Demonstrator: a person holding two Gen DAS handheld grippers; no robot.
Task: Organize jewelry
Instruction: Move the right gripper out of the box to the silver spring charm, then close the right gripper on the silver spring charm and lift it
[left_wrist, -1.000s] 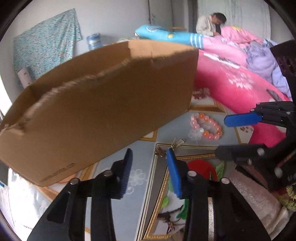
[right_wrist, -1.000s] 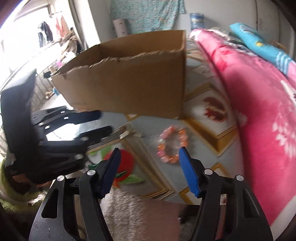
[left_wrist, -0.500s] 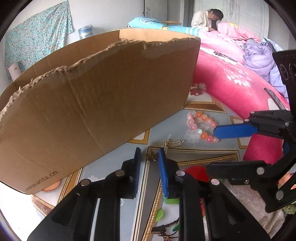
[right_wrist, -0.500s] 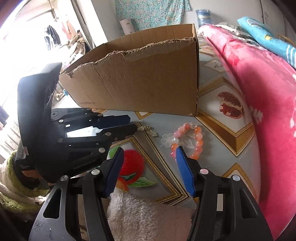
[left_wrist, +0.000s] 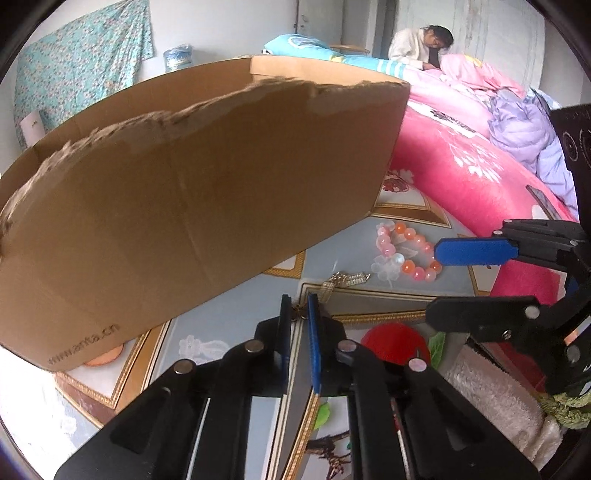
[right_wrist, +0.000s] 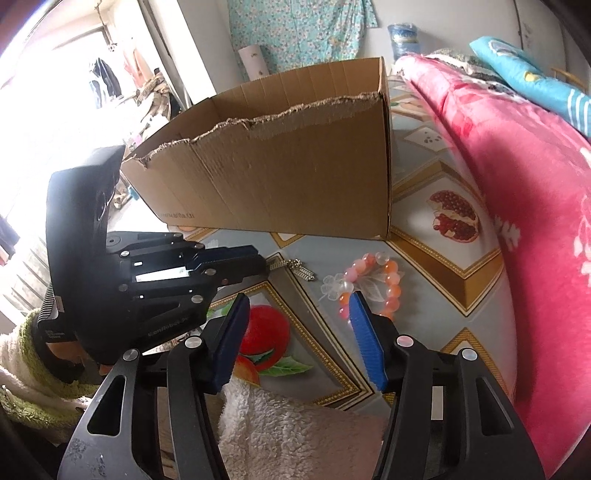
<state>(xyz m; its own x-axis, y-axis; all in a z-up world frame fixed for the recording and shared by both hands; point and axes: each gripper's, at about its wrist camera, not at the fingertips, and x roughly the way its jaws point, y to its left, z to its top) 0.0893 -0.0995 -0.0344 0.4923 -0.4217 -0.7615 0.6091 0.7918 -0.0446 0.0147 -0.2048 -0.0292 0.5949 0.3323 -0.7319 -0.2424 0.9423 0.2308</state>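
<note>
Left hand-held gripper (left_wrist: 295, 308): jaws have just been closing and now stand almost pressed together, with one end of the small metal chain piece (left_wrist: 343, 280) between the tips. Pads appear to pinch it, but the contact is tiny and partly hidden, so the grip is probable, not certain. The rest of the chain lies on the patterned floor mat (left_wrist: 369, 306), just in front of the tips.

Right hand-held gripper (right_wrist: 295, 306): jaws spread about half way and have narrowed slightly, nothing between them. Its right finger (right_wrist: 364, 332) sits at the near edge of the pink and orange bead bracelet (right_wrist: 373, 282), which lies flat on the mat, not straddled.

Outward: torn-rimmed cardboard box (right_wrist: 295, 177) stands just behind both pieces, open at the top; a pink quilt (right_wrist: 517, 184) borders the mat on the right. A person sits far back in the left wrist view.

Reading: the chain pick seems begun; if the pinch holds, the next move would be a lift toward the box. Risk: the thin chain may slip from the pads. Bracelet not yet taken.
</note>
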